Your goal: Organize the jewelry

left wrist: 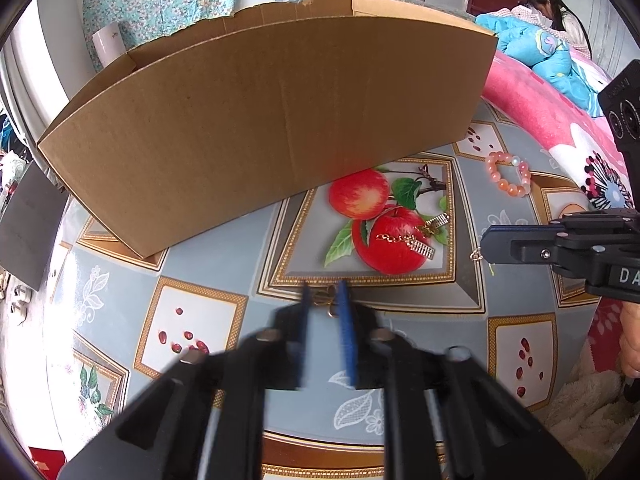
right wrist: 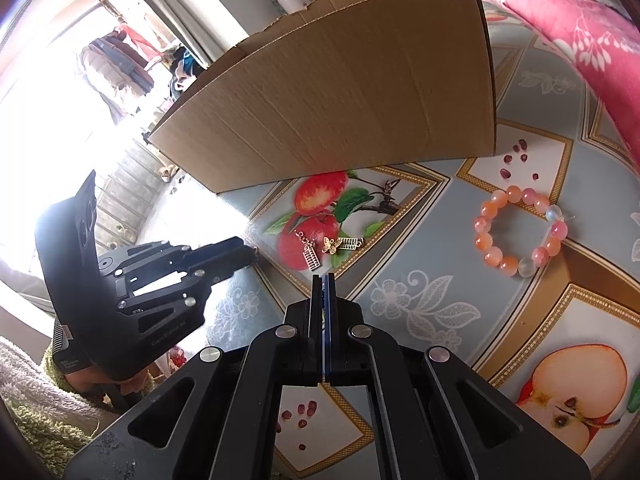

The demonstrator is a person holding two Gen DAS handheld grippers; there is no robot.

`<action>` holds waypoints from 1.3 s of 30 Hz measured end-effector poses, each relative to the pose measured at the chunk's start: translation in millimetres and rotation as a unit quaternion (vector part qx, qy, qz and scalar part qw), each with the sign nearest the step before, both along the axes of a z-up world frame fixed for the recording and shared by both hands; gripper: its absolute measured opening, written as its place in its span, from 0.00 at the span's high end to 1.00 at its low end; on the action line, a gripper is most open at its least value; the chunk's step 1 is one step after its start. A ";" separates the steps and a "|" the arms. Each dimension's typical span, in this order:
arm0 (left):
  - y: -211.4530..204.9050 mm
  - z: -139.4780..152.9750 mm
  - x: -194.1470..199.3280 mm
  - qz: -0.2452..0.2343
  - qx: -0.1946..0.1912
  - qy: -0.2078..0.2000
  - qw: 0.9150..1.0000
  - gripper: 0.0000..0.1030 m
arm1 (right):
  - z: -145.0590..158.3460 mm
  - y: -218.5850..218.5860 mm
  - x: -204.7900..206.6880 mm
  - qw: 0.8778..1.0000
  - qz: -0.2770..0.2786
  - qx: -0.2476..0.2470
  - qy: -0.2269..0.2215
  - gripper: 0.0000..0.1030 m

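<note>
**Gold trinkets await sorting beside one cardboard box**

Gold-coloured metal glints from a small ring-linked charm (left wrist: 326, 300) caught between the blue pads of the left gripper (left wrist: 325, 294), whose jaws have drawn nearly together on it above the fruit-printed grey tablecloth (left wrist: 224, 248). The right gripper (right wrist: 324, 280) points toward the box with its jaws pressed fully together and nothing between them.

Three pieces of jewellery show on or over the cloth. A gold chain with a butterfly and two small ladder-shaped pendants (right wrist: 330, 246) lies on the printed red apple, its long axis running left to right, one pendant pointing toward the near edge. One round bracelet of orange and pink glass beads (right wrist: 520, 234) lies flat to the right, well apart from the chain. The third is the charm in the left gripper, near the chain's left side.

One open brown corrugated cardboard box (left wrist: 280, 112) stands at the far side of the table, its long wall running left to right. A pink floral blanket (left wrist: 536, 112) lies to the right, and a person (left wrist: 556, 4) sits in the far right corner.
</note>
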State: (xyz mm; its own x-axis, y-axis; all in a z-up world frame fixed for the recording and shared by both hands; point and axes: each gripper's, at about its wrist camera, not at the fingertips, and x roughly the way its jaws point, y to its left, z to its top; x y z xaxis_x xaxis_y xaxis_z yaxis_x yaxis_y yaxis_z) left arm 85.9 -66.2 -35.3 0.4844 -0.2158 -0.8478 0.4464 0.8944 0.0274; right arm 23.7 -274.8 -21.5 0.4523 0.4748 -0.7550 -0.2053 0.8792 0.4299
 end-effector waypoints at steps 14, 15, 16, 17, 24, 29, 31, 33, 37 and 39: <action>3.8 7.1 0.4 -0.004 -0.022 0.011 1.000 0.74 | 0.3 3.3 0.9 1.000 0.000 0.002 -0.001 1.00; 2.5 5.7 1.2 -0.005 -0.020 0.012 1.000 0.74 | 0.4 3.2 1.6 1.000 0.000 0.002 -0.002 1.00; 1.2 4.5 2.0 -0.006 -0.018 0.012 1.000 0.74 | 0.3 3.6 1.3 1.000 0.000 0.003 -0.002 1.00; -0.2 3.1 2.6 -0.006 -0.015 0.011 1.000 0.74 | 0.1 4.4 0.9 1.000 -0.001 0.003 -0.002 1.00; -8.5 -2.2 0.1 -0.020 0.002 0.004 1.000 0.81 | -2.2 -0.2 1.7 1.000 -0.005 0.006 -0.002 1.00; -12.7 -1.9 -2.0 -0.027 0.017 -0.004 0.999 0.82 | -2.6 0.6 0.7 1.000 -0.005 0.007 -0.003 1.00; -14.8 -2.1 -3.5 -0.031 0.024 -0.008 0.999 0.82 | -2.5 0.9 1.1 1.000 -0.005 0.007 -0.003 1.00; -16.8 -2.3 -5.0 -0.036 0.028 -0.012 0.999 0.84 | -2.7 1.1 1.3 1.000 -0.005 0.007 -0.003 1.00; -20.7 -3.1 -7.5 -0.043 0.028 -0.011 0.999 1.00 | -2.7 1.2 1.2 1.000 -0.005 0.007 -0.003 1.00; -18.8 -1.9 -8.3 -0.045 0.022 -0.008 0.999 1.00 | -2.5 1.6 1.3 1.000 -0.004 0.006 -0.004 1.00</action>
State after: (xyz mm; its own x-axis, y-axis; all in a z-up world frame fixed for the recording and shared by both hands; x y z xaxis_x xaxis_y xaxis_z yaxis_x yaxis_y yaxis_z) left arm 77.6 -85.0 -37.2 0.4776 -0.2224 -0.8499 0.5241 0.8486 0.0724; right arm 25.0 -273.3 -24.0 0.4624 0.4804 -0.7453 -0.2014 0.8754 0.4393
